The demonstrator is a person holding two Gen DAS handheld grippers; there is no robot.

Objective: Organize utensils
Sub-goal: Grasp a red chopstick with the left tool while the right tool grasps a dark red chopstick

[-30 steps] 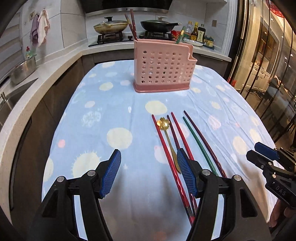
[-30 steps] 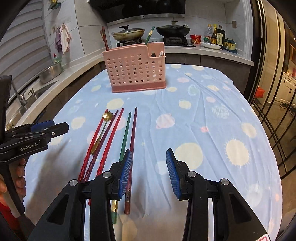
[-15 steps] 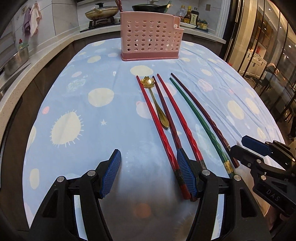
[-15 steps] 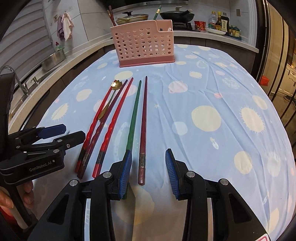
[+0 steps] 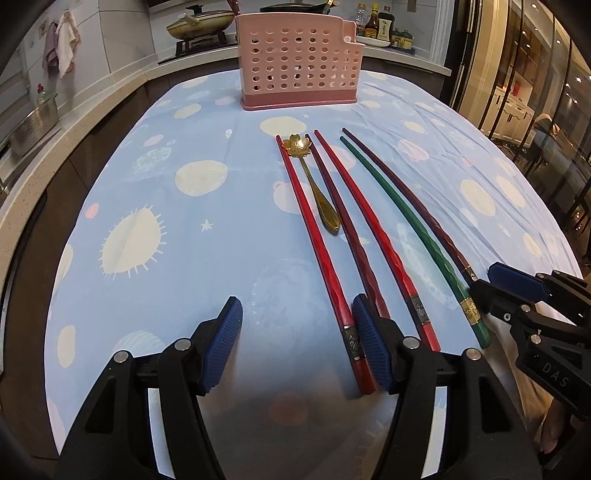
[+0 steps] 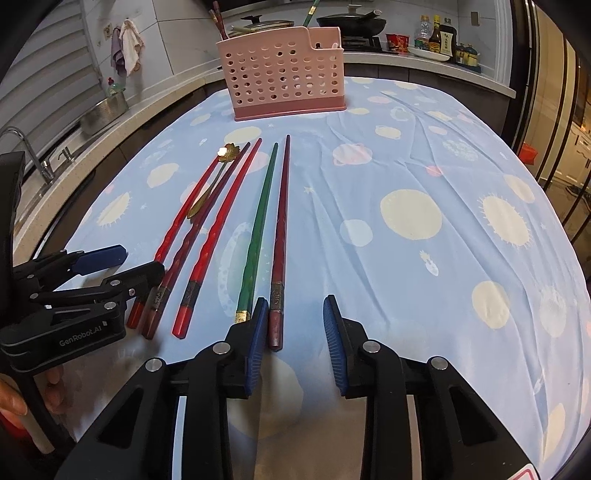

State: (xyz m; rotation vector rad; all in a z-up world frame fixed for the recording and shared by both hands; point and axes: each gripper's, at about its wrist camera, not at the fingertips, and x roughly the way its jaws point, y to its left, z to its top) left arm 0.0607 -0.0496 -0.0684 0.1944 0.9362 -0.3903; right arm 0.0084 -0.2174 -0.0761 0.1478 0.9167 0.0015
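Several chopsticks and a gold flower spoon [image 5: 317,188] lie side by side on the blue spotted cloth [image 5: 166,229], pointing at the pink perforated holder [image 5: 299,66] at the far end. My left gripper [image 5: 295,306] hangs open low over their near ends, and the leftmost red chopstick [image 5: 314,236] runs just inside its right pad. My right gripper [image 6: 295,301] is closing. The maroon chopstick [image 6: 281,229] ends between its pads, close to the left one and clear of the right one. The green chopstick [image 6: 258,221] disappears behind the left finger.
The holder [image 6: 282,74] has chopsticks standing in it. Behind it a counter carries pans [image 6: 347,18] and bottles [image 6: 439,37]. A sink and tap [image 6: 22,147] are on the left, glass doors on the right. A hand [image 6: 11,398] holds the left gripper's handle.
Both grippers have sunk toward the near ends of the chopsticks. The right jaws have narrowed around the maroon chopstick's end. The left jaws keep their width.
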